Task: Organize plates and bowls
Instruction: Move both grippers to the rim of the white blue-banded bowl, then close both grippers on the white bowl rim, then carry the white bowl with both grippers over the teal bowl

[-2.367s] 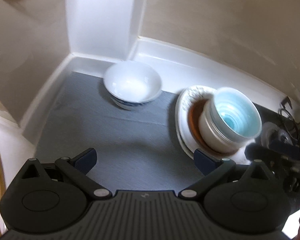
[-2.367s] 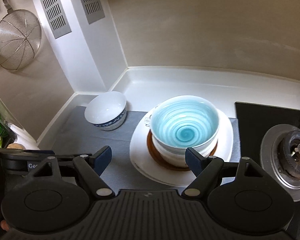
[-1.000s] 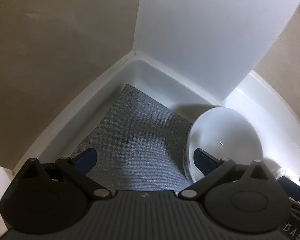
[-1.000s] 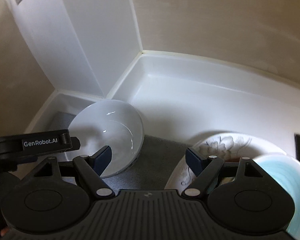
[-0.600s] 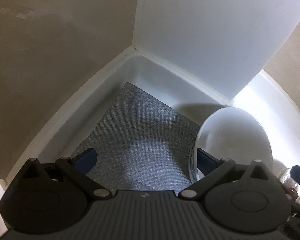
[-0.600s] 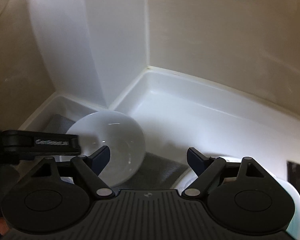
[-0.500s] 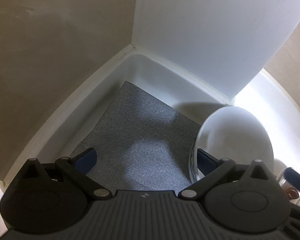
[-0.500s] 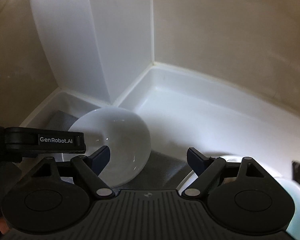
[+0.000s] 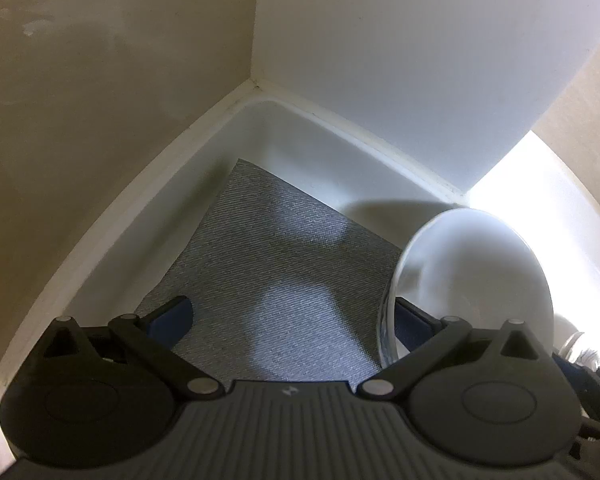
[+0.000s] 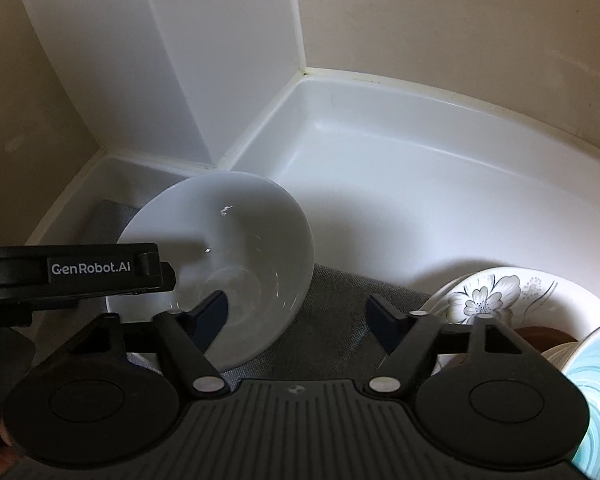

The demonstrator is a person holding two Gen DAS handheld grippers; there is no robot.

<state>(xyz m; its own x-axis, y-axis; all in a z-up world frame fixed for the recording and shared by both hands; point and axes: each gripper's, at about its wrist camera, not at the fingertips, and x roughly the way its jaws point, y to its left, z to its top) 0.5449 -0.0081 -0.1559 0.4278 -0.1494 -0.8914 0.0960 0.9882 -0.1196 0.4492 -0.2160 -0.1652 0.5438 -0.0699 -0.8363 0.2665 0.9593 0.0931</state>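
Observation:
A white bowl (image 10: 236,248) stands on the grey mat (image 10: 332,336) near the wall corner; it also shows in the left wrist view (image 9: 472,276). My left gripper (image 9: 288,316) is open, its right finger inside the bowl's rim and its left finger outside over the mat. My right gripper (image 10: 296,312) is open, its left finger over the bowl's near rim, its right finger by the flowered plate (image 10: 496,296). A blue-lined bowl (image 10: 596,392) sits on a brown dish (image 10: 540,334) on that plate.
White walls and a raised white counter edge (image 9: 148,184) close in the corner on the left and back. The white counter (image 10: 420,200) stretches behind the dishes. The left gripper's body (image 10: 72,272) crosses the right wrist view at the left.
Both grippers have moved forward from the plate stack to the white bowl in the corner. In the last half second they edged slightly closer; both stay open.

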